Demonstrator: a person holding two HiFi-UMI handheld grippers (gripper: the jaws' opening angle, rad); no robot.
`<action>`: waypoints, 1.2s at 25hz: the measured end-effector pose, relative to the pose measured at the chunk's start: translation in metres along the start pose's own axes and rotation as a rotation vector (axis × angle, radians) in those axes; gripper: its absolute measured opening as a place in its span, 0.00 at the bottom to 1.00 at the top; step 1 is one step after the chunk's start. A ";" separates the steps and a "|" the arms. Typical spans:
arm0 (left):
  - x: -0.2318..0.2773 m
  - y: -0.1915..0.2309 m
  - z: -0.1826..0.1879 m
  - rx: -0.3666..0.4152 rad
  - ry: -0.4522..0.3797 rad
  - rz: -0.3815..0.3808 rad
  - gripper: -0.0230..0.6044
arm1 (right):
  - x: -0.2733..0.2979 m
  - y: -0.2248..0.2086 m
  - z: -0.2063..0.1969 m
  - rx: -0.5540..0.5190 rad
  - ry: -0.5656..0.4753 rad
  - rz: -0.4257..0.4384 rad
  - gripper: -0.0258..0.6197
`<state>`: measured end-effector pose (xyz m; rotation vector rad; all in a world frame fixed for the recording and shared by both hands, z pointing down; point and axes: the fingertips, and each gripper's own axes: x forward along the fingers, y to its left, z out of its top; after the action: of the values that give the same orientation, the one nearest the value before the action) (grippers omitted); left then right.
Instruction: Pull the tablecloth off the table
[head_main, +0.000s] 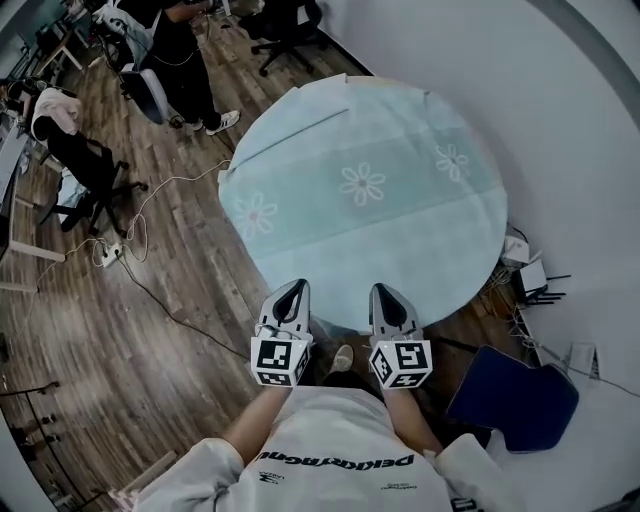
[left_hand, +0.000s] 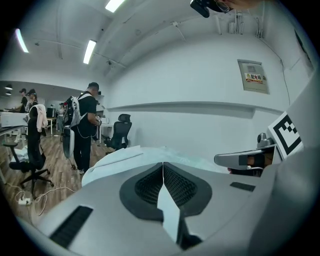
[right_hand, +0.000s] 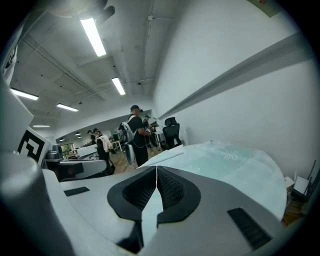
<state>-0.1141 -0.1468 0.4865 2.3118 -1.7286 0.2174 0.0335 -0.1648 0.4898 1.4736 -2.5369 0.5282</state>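
Illegible upside-down print on shirt back; red characters on wall sign, unreadable.

Place: open-plan office.
Seating: wheeled office chairs.
Furniture: desks with people standing nearby.
Lighting: ceiling strip lights.
Floor: wood-look planks, trailing cables, power strip.
Wall: posted notice.

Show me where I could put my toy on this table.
Almost anywhere: the tablecloth has nothing on it, from the far edge down past the middle flower. Only the near edge is crowded, where the left gripper and right gripper are, both shut.
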 end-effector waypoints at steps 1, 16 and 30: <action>0.008 0.007 -0.001 0.003 0.011 -0.008 0.06 | 0.008 -0.003 -0.001 0.008 0.006 -0.018 0.10; 0.115 0.050 -0.041 -0.025 0.132 -0.111 0.07 | 0.119 -0.047 -0.029 0.017 0.103 -0.146 0.10; 0.195 0.082 -0.086 -0.034 0.251 -0.065 0.34 | 0.194 -0.109 -0.061 0.046 0.230 -0.173 0.39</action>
<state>-0.1342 -0.3238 0.6294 2.2039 -1.5217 0.4416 0.0283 -0.3479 0.6304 1.5322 -2.2129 0.6889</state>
